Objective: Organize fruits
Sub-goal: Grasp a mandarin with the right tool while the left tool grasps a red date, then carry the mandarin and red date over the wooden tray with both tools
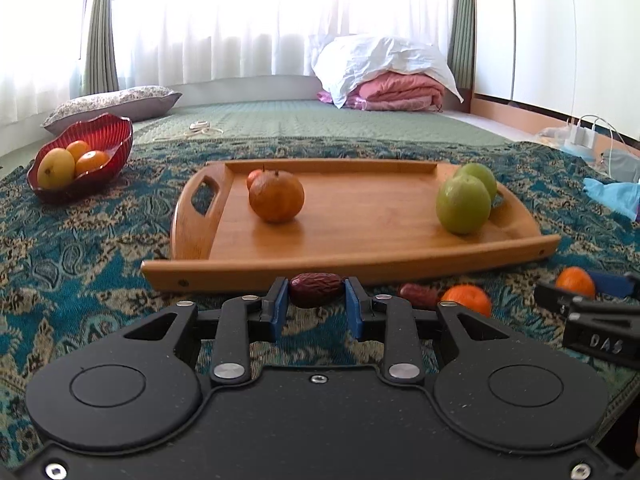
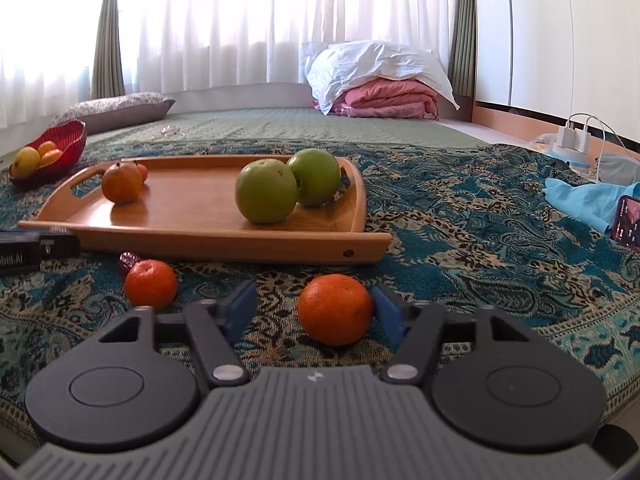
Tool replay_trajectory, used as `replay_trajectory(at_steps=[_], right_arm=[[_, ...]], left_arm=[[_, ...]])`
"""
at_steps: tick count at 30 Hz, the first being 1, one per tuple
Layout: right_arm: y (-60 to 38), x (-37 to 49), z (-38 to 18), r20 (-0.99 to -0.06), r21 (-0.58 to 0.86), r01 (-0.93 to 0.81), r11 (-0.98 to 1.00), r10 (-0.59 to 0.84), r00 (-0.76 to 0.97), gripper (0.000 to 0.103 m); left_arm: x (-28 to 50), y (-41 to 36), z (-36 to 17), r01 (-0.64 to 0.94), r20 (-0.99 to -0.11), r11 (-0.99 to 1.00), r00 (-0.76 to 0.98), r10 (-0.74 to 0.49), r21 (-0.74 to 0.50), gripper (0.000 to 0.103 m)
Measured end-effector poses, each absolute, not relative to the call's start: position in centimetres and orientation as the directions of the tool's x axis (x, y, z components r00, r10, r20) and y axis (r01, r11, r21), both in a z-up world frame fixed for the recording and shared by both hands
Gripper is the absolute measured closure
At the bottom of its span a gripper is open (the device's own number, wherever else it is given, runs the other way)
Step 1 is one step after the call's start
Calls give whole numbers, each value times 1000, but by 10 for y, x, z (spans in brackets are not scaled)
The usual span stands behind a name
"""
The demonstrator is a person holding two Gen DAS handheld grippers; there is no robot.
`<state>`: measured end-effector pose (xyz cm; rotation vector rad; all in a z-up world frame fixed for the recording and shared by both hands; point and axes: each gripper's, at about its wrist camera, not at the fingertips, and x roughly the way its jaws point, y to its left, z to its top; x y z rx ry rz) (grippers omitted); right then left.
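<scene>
A wooden tray [image 1: 360, 216] lies on the patterned cloth and holds two oranges [image 1: 276, 198] at its left and two green apples [image 1: 464, 204] at its right. My left gripper [image 1: 317, 300] is shut on a red date [image 1: 316, 289] just before the tray's near edge. A second date [image 1: 418, 294] and a tangerine [image 1: 468, 299] lie to its right. My right gripper [image 2: 316, 312] is open around another tangerine [image 2: 335, 309], which touches the right finger and rests on the cloth. The loose tangerine [image 2: 151, 284] lies left of it.
A red glass bowl [image 1: 106, 136] with a yellow fruit and tangerines stands far left. A pillow, folded pink bedding [image 1: 396, 90] and white curtains are behind. A blue cloth [image 2: 580, 200], a phone [image 2: 628, 220] and a charger with cables lie at the right.
</scene>
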<state>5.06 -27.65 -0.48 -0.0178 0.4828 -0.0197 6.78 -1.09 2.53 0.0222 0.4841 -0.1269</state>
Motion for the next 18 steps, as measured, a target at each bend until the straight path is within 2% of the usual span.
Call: replay_trajectory(at_steps=[2,3,10,18], right_arm=[[-274,51,-5,-476,-49,39,998,-57,878,57],[-274,51,-4,-473,-56,53,997,-74,878,58],[-277,51,9,-443,-41,34,999,-49,895,60],[-249,75,32,-385,-21,-96,995,80,919,60]], left_arm=[[69,-11,29,127,-459,992,881,-116,-7,75],[70,-10,31,126,-456,992,883,-114,-4,75],[81,-5,40,99,-452,995,887,-92,-8,75],[102,2,42,72,-463,997,883,-72,-16,75]])
